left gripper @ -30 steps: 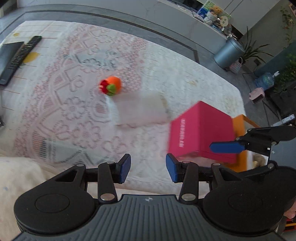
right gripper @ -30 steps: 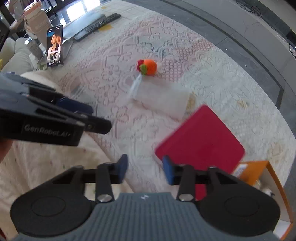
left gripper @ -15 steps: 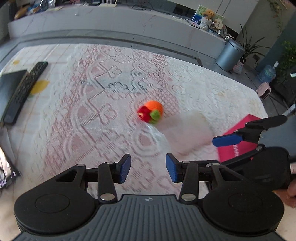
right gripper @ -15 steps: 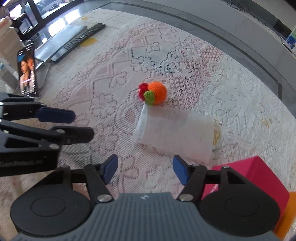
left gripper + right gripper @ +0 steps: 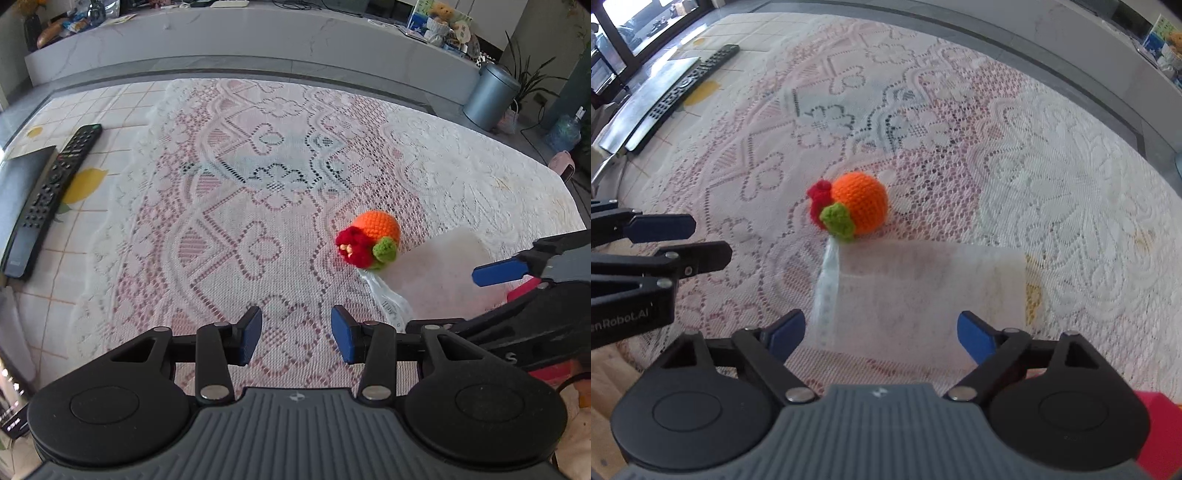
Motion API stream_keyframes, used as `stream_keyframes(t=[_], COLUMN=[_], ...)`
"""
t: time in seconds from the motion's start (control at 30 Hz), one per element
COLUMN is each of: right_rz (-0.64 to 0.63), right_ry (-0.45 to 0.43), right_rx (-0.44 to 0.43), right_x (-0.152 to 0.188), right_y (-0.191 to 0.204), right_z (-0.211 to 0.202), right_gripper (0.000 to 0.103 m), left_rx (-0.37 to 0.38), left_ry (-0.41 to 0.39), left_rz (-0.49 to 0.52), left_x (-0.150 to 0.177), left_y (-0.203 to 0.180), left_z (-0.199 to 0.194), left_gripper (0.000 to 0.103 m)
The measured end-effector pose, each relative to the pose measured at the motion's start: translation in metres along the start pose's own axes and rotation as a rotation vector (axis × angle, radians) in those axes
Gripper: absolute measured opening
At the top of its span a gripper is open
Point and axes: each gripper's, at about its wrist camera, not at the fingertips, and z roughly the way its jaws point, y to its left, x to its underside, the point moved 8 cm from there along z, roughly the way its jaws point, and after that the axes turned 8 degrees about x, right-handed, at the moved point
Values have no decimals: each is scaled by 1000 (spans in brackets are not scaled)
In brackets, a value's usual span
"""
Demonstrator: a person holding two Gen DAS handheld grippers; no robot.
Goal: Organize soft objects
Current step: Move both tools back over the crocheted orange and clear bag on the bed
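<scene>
A: What lies ahead of the right gripper (image 5: 881,334)?

B: A round orange crocheted ball with a red knitted flower and a green leaf (image 5: 855,210) rests on the white lace tablecloth with pink floral openwork (image 5: 1052,192). It sits ahead of the claw and slightly to its left. Its yarn surface is bumpy and matte. Just in front of the blue-padded fingers (image 5: 973,338) lies a flat, rectangular translucent plastic bag (image 5: 923,295). The bag's far left corner touches the ball.

A: And the claw itself?

B: The right claw's jaws are spread wide, holding nothing, and the near edge of the bag lies between them. The left gripper (image 5: 297,338) has its jaws parted less far, also empty, over bare lace.

A: Where is the ball from the left claw?

B: Ahead and to the right (image 5: 369,242), with the crinkled end of the bag (image 5: 388,295) trailing from it toward the right finger. The other claw's blue pad enters from the right edge.

A: What about the edges and free space?

B: Ahead and left of both claws the lace runs flat and open. Far left of the left claw, a long black remote control (image 5: 51,195) lies on pale tiled covering beside a dark flat slab (image 5: 18,184). Beyond the cloth's far edge stands a grey marbled low wall (image 5: 258,37). A bright pink box corner (image 5: 1161,432) shows low at the right claw's right side.
</scene>
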Motion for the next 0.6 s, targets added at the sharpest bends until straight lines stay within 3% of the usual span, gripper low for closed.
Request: stream_keyframes(t=[0.17,0.37,0.47,0.6], right_rz=[74,38,22,20], right_ry=[69,59,47,45], right_rx=[-31,12,25,31], right_x=[3,5,6,4], right_y=[-9,-4,-4,-12], right_z=[20,23,21,15], right_gripper=[89,91,82,53], left_rx=[0,4,16,33], left_ry=[-10,2,-1,-7], left_rz=[26,23,30,64], left_x=[0,2,1,1], left_y=[-5,-4,-5,-12], left_z=[5,10,9,8], left_gripper=[51,51,51,51])
